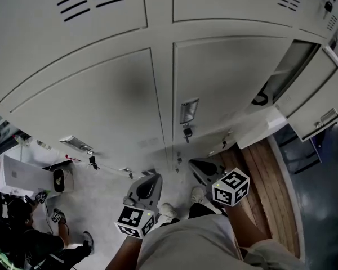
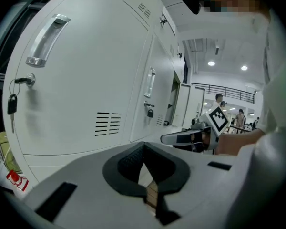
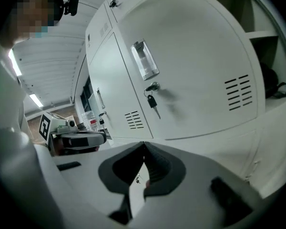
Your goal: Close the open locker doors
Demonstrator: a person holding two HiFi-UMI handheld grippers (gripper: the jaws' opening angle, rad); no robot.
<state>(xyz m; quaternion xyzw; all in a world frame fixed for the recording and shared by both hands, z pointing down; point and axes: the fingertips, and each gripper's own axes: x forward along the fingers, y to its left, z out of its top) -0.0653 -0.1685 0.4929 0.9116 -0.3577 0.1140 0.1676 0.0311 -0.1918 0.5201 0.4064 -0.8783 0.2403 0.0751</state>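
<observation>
Hovering pair: left gripper (image 1: 153,178), right gripper (image 1: 192,163).

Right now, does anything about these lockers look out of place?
Yes. At the far right one locker stands open, its door swung out and a dark item on its shelf. The neighbouring door is shut, with a key left hanging in its lock.
</observation>
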